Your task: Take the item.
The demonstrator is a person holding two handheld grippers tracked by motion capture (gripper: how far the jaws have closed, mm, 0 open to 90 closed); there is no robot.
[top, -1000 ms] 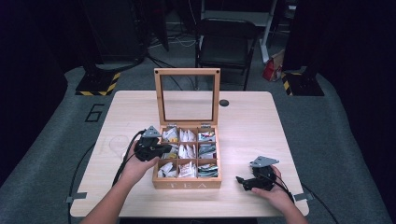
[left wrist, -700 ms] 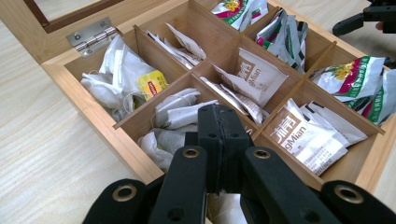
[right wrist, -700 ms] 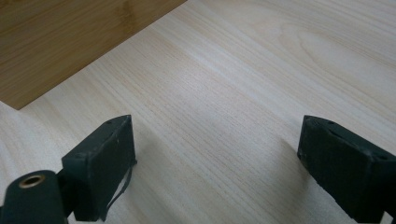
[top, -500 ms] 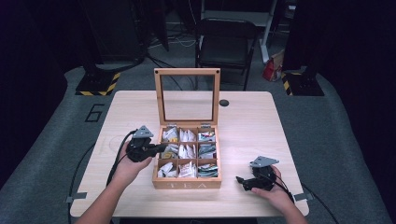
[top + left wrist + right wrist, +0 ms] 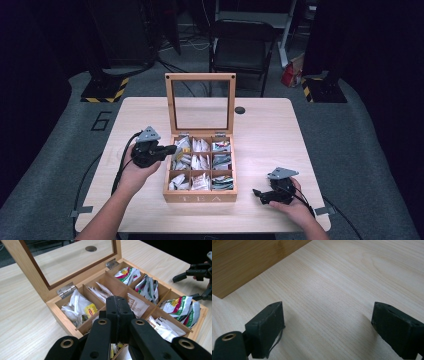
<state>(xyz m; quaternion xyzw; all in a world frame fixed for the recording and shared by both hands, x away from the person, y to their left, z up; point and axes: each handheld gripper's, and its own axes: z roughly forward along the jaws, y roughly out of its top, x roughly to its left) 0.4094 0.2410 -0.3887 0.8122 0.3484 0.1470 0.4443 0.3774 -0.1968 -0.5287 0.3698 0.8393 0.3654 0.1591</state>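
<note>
1. Sitting mid-frame in the high view, the tea box (image 5: 200,197) stands with its lid up and sachets in its compartments.
2. My left claw (image 5: 169,149) hovers at its upper-left compartment, jaws pressed together; whether they pinch anything I cannot tell.
3. My right claw (image 5: 257,194), lower right, gapes wide and empty on the table (image 5: 280,130).

Chair (image 5: 243,46): black folding chair, standing on the floor behind the counter.
Counter (image 5: 280,130): pale wood, with a small round dark hole (image 5: 240,110) near the far edge.
Floor (image 5: 65,150): grey; a painted "6" (image 5: 101,120) left of the counter.
Striped bases (image 5: 104,90): yellow and black, far left; another (image 5: 320,90) far right.
</note>
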